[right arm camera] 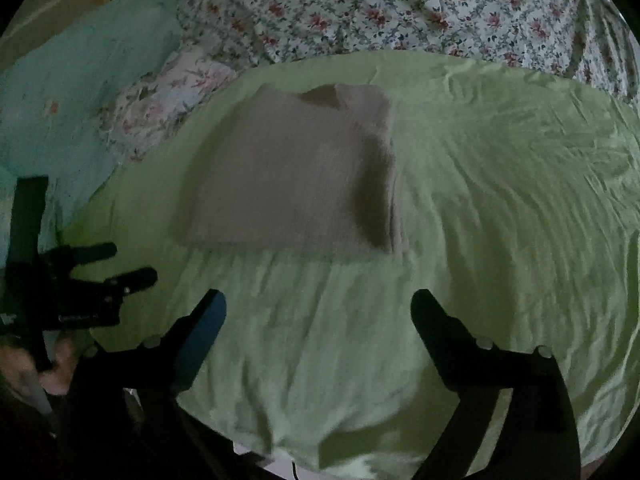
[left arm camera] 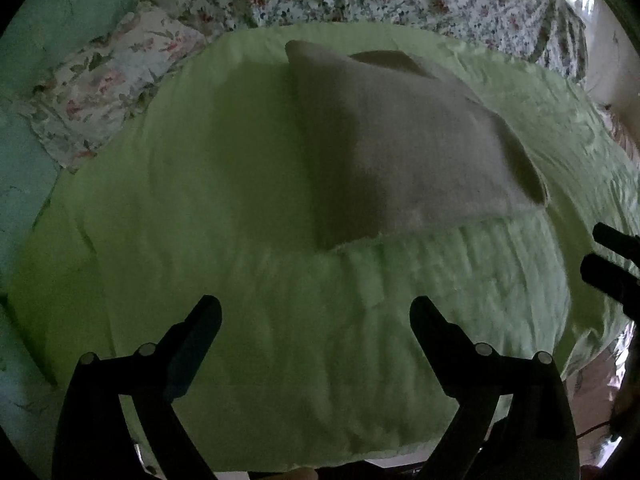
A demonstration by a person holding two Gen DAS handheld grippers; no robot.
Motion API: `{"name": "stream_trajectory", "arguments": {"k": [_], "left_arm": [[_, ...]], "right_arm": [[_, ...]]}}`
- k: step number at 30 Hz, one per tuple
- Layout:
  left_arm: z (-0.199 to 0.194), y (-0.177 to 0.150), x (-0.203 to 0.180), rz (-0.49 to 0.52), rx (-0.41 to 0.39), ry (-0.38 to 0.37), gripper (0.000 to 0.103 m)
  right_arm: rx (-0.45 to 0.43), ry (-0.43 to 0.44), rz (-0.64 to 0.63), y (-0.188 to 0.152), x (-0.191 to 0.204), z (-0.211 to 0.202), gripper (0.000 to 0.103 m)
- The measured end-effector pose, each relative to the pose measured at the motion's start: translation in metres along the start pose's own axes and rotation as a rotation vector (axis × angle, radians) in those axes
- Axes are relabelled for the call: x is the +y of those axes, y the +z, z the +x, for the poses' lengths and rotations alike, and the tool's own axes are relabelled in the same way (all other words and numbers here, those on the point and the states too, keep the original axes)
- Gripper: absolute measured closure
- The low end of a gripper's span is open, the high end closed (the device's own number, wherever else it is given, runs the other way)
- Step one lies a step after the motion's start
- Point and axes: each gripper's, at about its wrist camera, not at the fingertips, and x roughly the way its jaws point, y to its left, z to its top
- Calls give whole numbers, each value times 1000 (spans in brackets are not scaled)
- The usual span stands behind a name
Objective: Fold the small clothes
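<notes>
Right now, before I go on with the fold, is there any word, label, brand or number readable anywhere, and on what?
None can be read.
Left tongs: a pale strip of marking on the black body, too small and blurred to read.
Folded beige garment: no tag or print shows.
Green sheet and floral bedding: pattern only.

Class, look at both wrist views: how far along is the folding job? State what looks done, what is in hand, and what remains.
Done: the beige garment lies folded into a flat rectangle on the green sheet. In hand: nothing; the left gripper and right gripper both stand open over bare sheet, short of the garment. Left: no other unfolded small clothes show in either view, so little appears to remain beyond perhaps tidying the folded edges.
</notes>
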Motion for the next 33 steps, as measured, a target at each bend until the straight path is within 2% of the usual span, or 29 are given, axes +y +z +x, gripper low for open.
{"name": "stream_trajectory", "arguments": {"k": [6, 15, 21, 33], "left_arm": [[-18, -2, -1, 10, -27, 12, 7], [-44, 16, 1, 30, -100, 52, 3], [-33, 28, 0, 22, -103, 84, 2], [6, 39, -2, 14, -58, 125, 2]], "right_arm": [[16, 14, -17, -2, 8, -4, 5], [-32, 10, -105, 20, 28, -17, 1], [-3, 10, -85, 27, 22, 3, 1], [52, 18, -29, 37, 11, 38, 1]]}}
